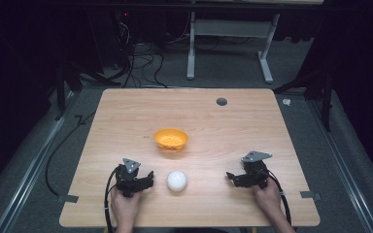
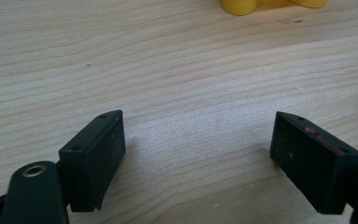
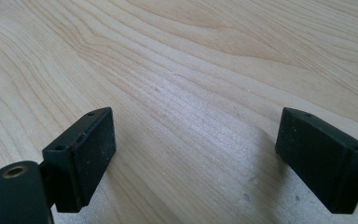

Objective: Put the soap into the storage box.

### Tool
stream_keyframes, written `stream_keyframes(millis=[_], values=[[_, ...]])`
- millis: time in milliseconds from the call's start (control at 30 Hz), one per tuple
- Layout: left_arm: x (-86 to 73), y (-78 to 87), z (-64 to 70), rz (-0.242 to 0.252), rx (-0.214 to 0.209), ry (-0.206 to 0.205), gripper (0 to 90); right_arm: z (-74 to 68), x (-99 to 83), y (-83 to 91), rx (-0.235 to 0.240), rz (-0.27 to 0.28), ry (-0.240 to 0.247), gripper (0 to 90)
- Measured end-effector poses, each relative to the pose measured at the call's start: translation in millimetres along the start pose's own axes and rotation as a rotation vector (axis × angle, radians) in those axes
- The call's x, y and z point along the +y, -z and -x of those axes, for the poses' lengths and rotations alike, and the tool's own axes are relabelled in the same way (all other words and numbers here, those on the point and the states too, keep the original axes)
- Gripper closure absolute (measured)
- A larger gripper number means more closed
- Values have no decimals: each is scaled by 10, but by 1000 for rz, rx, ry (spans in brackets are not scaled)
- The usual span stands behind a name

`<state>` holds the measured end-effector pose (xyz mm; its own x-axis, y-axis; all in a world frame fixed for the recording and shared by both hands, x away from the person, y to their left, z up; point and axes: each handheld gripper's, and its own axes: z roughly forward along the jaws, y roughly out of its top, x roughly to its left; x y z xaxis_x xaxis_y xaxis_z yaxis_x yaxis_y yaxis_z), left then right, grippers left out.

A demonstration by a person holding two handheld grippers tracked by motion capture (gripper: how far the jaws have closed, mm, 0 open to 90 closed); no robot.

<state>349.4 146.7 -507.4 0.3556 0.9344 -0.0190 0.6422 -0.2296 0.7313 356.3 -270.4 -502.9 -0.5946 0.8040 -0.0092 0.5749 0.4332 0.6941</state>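
Note:
An orange bowl (image 1: 171, 139) stands near the middle of the wooden table (image 1: 126, 107); its yellow-orange base (image 2: 261, 4) peeks in at the top of the left gripper view. A white ball (image 1: 177, 180) lies in front of the bowl, toward the near edge. My left gripper (image 1: 143, 178) rests on the table just left of the ball, open, with bare wood between its jaws (image 2: 198, 140). My right gripper (image 1: 234, 177) rests at the right, well apart from the ball, open over bare wood (image 3: 196, 144).
A dark round hole (image 1: 221, 101) sits near the table's far edge. Behind the table are a white desk frame (image 1: 230, 34) and cables (image 1: 141, 63) on the floor. Metal rails run along both sides of the table.

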Motion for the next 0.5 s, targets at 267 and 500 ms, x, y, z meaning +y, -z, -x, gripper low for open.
stream_keyframes(millis=[267,500], values=[[-6,5,5,2,4,7,185,0,0,0,0,0,0,127],[-6,5,6,2,5,7,185,0,0,0,0,0,0,128]])
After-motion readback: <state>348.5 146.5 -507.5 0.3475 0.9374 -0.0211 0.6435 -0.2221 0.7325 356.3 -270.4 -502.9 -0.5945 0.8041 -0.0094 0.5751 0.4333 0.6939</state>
